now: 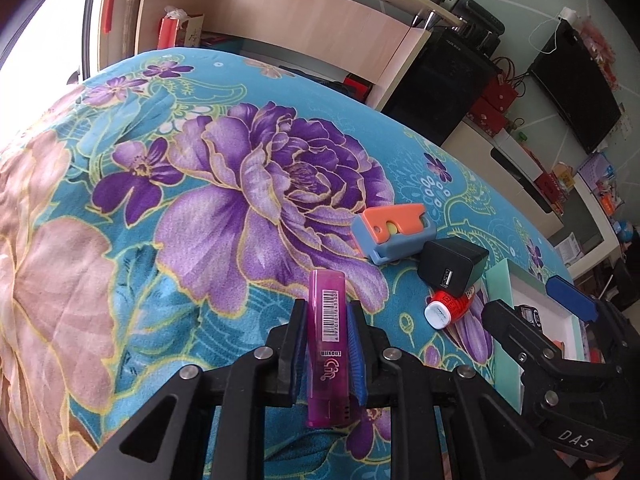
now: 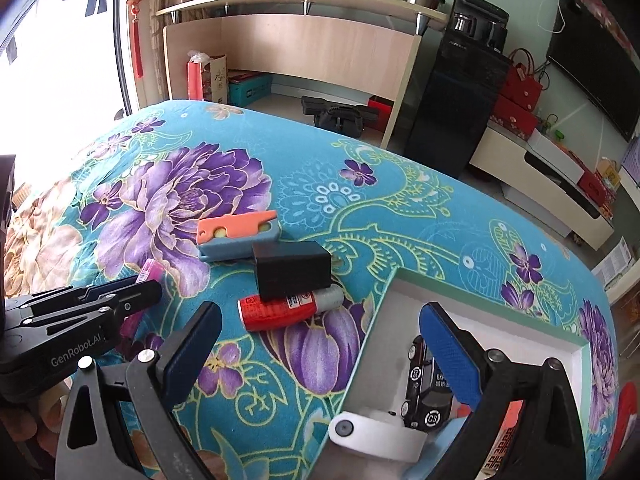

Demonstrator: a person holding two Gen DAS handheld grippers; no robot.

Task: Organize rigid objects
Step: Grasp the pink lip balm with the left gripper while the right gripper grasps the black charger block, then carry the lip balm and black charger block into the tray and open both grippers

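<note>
Between the left gripper's [image 1: 326, 350] closed pads, a purple lighter [image 1: 325, 352] stands clamped above the flowered blanket [image 1: 160, 200]. Right of it lie an orange-blue cutter [image 1: 390, 232], black charger [image 1: 452, 266] and red bottle [image 1: 448, 306]. Right gripper [image 2: 324, 344] gapes wide, empty, over a white box [image 2: 384, 344] holding a toy car [image 2: 424, 388].

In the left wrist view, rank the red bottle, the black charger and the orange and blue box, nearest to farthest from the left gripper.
1. Red bottle, right of the left gripper.
2. Black charger, just beyond the bottle.
3. Orange and blue box, farthest up the blanket.
</note>
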